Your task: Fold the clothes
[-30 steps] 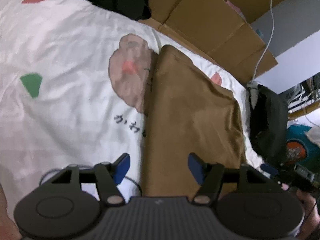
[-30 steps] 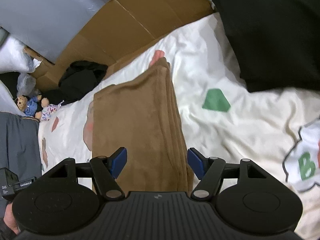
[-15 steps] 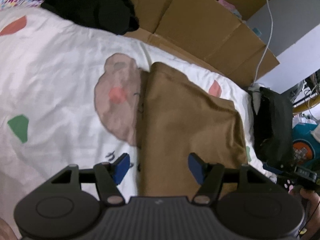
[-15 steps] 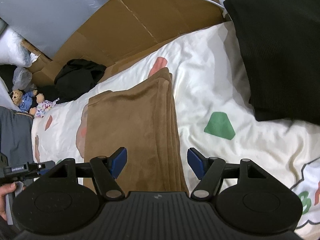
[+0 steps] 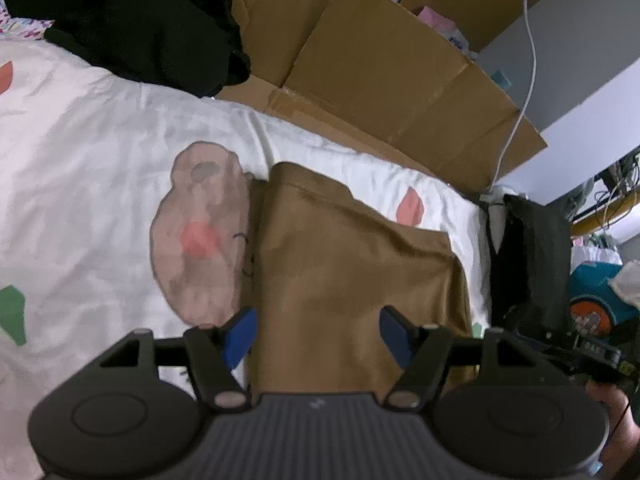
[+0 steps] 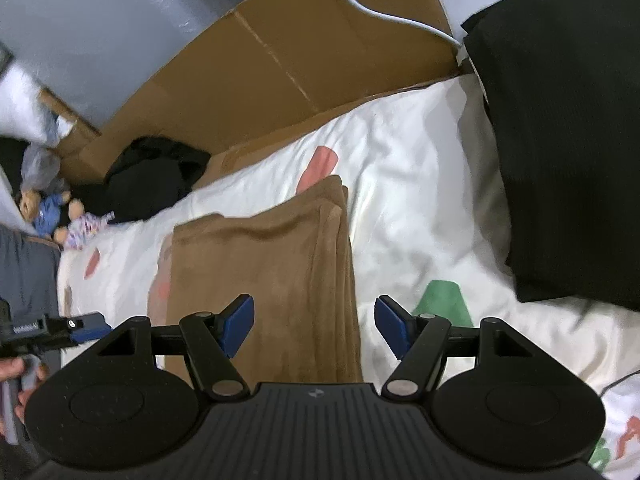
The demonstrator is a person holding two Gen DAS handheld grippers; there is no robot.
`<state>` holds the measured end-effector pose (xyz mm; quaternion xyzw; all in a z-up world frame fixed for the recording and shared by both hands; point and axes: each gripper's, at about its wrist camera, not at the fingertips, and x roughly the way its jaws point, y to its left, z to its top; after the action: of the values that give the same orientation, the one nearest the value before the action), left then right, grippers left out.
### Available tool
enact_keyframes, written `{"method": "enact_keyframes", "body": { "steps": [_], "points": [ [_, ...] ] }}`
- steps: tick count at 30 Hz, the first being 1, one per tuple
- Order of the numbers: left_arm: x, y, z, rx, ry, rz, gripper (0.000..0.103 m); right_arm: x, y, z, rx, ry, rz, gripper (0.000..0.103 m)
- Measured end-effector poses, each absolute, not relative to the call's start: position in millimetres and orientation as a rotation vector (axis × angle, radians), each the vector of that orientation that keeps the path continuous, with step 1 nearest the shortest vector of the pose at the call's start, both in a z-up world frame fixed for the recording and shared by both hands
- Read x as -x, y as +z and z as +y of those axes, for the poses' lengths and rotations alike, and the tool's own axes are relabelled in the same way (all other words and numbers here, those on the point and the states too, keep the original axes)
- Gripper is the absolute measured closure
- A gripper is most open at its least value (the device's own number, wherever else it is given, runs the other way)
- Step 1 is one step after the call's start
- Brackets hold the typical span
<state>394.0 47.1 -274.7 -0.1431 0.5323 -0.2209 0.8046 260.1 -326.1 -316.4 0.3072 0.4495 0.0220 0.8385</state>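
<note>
Folded brown garment (image 5: 352, 280) beneath wide-open hand-held gripper (image 5: 318, 330)

The near end of the brown garment (image 5: 352, 280) is hidden behind the left gripper (image 5: 318, 338) body in the left view, and behind the right gripper (image 6: 316, 328) in the right view. It covers part of the bear print (image 5: 200, 236) on the sheet (image 5: 80, 160). The black cloth (image 6: 560, 140) runs off the right edge. The hand (image 6: 16, 376) at the left edge is cut off. The toys (image 6: 60, 216) are too small to make out.
</note>
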Motion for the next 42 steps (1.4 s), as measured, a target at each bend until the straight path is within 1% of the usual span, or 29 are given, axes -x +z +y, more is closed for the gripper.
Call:
{"method": "enact_keyframes", "body": {
  "steps": [9, 14, 23, 36, 41, 42],
  "points": [
    [-418.6, -303.3, 47.0, 0.346, -0.478, 1.159, 0.032, -284.9, -329.0, -328.1, -0.630, 0.039, 0.971, 0.032],
    [-432.1, -321.3, 43.2, 0.374, -0.497, 1.179, 0.033, -299.2, -345.8, -327.4, -0.627, 0.038, 0.991, 0.032],
    [-453.6, -340.0, 32.2, 0.378, -0.569, 1.193, 0.032, -317.8, -374.4, -334.1, -0.611, 0.029, 1.018, 0.031],
    [-476.8, -364.4, 25.0, 0.382, -0.613, 1.190, 0.032, -341.6, -396.6, -340.7, -0.586, 0.102, 1.012, 0.031],
    [-484.4, -370.5, 32.3, 0.412, -0.620, 1.191, 0.035, -348.7, -401.8, -341.9, -0.599, 0.129, 1.002, 0.031],
    [-485.0, -370.9, 34.2, 0.417, -0.619, 1.190, 0.037, -350.0, -401.7, -341.7, -0.602, 0.138, 1.003, 0.031]
  ]
}}
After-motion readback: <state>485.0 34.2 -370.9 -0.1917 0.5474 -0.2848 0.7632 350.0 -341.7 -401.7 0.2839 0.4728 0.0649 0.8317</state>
